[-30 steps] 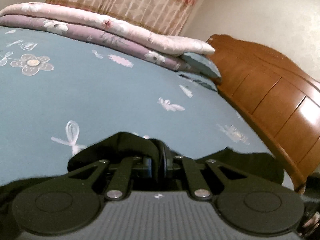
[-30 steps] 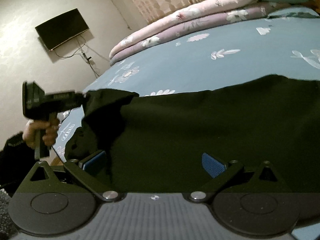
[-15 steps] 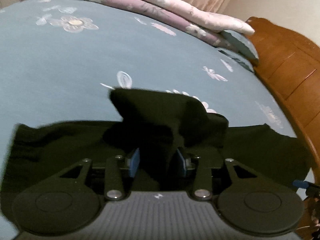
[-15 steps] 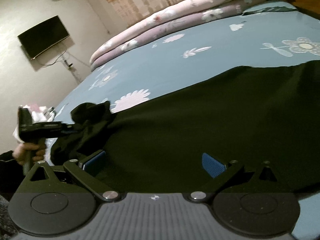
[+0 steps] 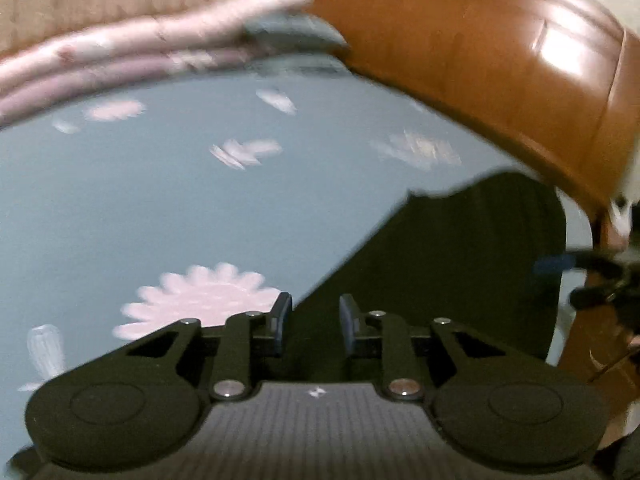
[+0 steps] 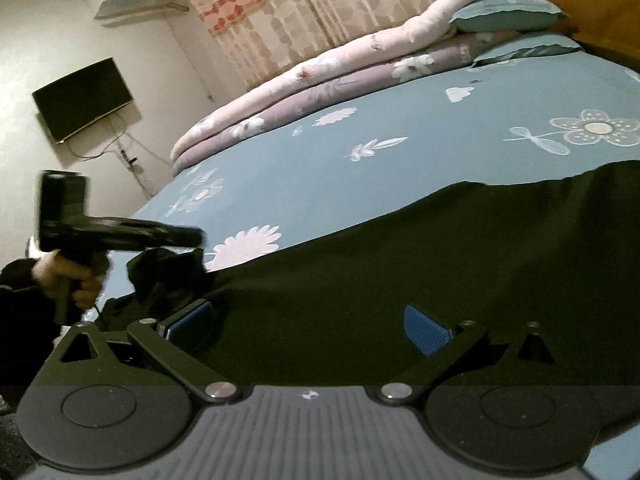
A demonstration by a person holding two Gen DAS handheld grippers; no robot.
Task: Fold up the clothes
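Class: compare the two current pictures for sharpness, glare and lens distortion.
Left wrist view: motion-blurred throughout, white glare on the wooden headboard. Right wrist view: sharp and dim, the black garment shows almost no detail. Both bow the bed with fisheye curvature.

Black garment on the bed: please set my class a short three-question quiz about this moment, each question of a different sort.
1. True or false: the black garment lies on the blue floral bedsheet.
2. What hangs on the wall in the right wrist view? A. television B. mirror C. clock
3. Fill in: the pads of the right claw stand wide ____ above the garment.

Key: 1 true; 2 A; 3 open.
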